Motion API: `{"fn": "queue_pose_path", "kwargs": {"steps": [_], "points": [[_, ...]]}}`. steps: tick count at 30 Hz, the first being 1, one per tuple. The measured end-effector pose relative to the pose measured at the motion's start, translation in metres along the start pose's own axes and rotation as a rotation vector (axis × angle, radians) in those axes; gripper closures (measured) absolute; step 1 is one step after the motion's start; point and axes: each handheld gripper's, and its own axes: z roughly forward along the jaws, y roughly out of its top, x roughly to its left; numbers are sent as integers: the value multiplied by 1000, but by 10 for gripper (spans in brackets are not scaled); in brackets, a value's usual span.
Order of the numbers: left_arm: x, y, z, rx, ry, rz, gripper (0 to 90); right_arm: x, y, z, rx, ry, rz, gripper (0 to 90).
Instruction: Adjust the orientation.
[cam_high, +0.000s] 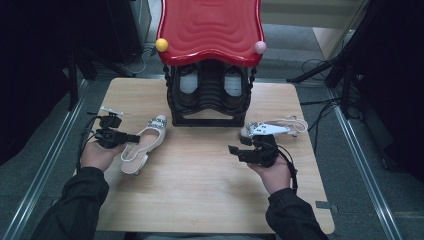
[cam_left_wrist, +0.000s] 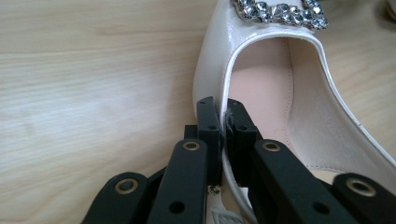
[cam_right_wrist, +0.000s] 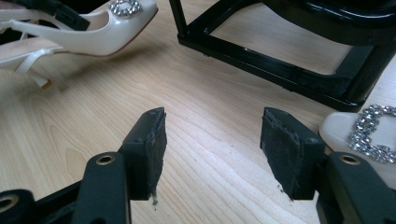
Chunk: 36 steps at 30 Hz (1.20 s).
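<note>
**Operator:** My left gripper (cam_high: 131, 138) has its jaws pinched on the side wall of the cream shoe (cam_high: 142, 143), one pad inside the opening and one outside, as the left gripper view shows. The rim (cam_left_wrist: 223, 81) sits squeezed between them, just behind the rhinestone buckle (cam_left_wrist: 280, 11).

**Observer:** Where is that shoe on the surface (cam_high: 200, 180)?

**Operator:** On the left half, toe pointing toward the black rack (cam_high: 210, 100) with the red top (cam_high: 210, 27). In the right gripper view its toe appears raised a little off the wood, while the heel end is near my left hand (cam_high: 100, 155).

**Observer:** And your right side?

**Operator:** My right gripper (cam_right_wrist: 212, 149) has its jaws spread wide with bare wood between them, holding nothing. It sits on the right half, pointing left toward the middle.

**Observer:** Anything near it?

**Operator:** The second cream shoe (cam_high: 272, 128) lies just beyond my right hand (cam_high: 275, 172), near the rack's front right corner. Its buckled toe (cam_right_wrist: 369, 133) shows just beside my right jaw, apart from it. A yellow knob (cam_high: 161, 44) and a pink knob (cam_high: 260, 47) sit on the red top's front corners.
</note>
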Motion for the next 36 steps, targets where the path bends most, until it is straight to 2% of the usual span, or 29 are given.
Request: {"fn": "queue_pose_path", "kwargs": {"steps": [5, 6, 7, 8, 15, 22, 27, 33, 36], "points": [[-15, -4, 4, 11, -14, 33, 869, 1, 1, 2, 4, 3, -2, 419], [-19, -5, 5, 3, -19, 25, 868, 1, 1, 1, 3, 3, -2, 419], [-20, -5, 5, 11, -22, 40, 867, 1, 1, 1, 3, 2, -4, 418], [-24, -5, 7, 0, -26, 37, 866, 2, 1, 1, 3, 1, -4, 419], [-45, 0, 15, 16, -64, 95, 862, 4, -3, 1, 9, -6, -1, 419], [-66, 7, 33, 45, -124, 140, 860, 7, -8, -2, 11, -17, -2, 418], [-87, 13, 49, 70, -160, 171, 856, 6, -14, -6, 13, -32, 5, 418], [-103, 16, 64, 77, -191, 183, 850, 6, -19, -10, 13, -46, 15, 415], [-107, 17, 73, 78, -183, 185, 848, 7, -21, -9, 19, -47, 17, 414]]}}
